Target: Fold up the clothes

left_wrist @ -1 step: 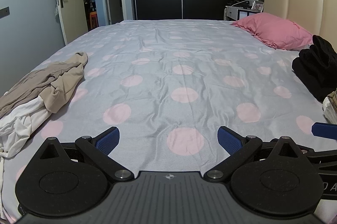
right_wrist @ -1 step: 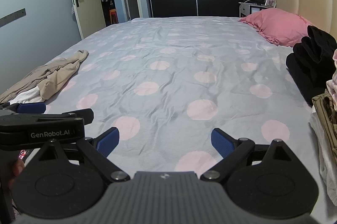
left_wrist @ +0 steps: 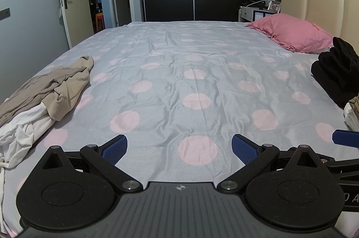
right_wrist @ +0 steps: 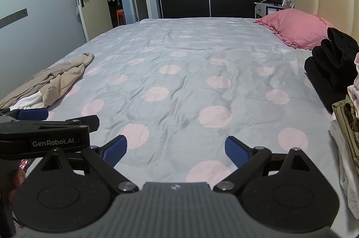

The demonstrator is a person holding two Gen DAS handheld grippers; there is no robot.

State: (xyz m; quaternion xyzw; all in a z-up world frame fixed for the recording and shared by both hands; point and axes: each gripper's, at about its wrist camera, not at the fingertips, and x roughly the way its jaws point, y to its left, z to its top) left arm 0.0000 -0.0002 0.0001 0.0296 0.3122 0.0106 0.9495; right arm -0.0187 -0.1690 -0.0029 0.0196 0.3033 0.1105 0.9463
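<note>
My left hand-held gripper: jaws wide apart, nothing btwn, over bed near edge. My right hand-held gripper: same, spread and holding nothing, just beside left. Unfolded clothes: beige garment atop white garment, crumpled at bed's left edge. Black clothes and mixed pile at right edge. Pink pillow by headboard.

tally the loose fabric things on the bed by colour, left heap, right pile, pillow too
beige garment: 1
white garment: 1
black garment: 1
olive garment: 1
pink pillow: 1
total: 5, counting only what shows
</note>
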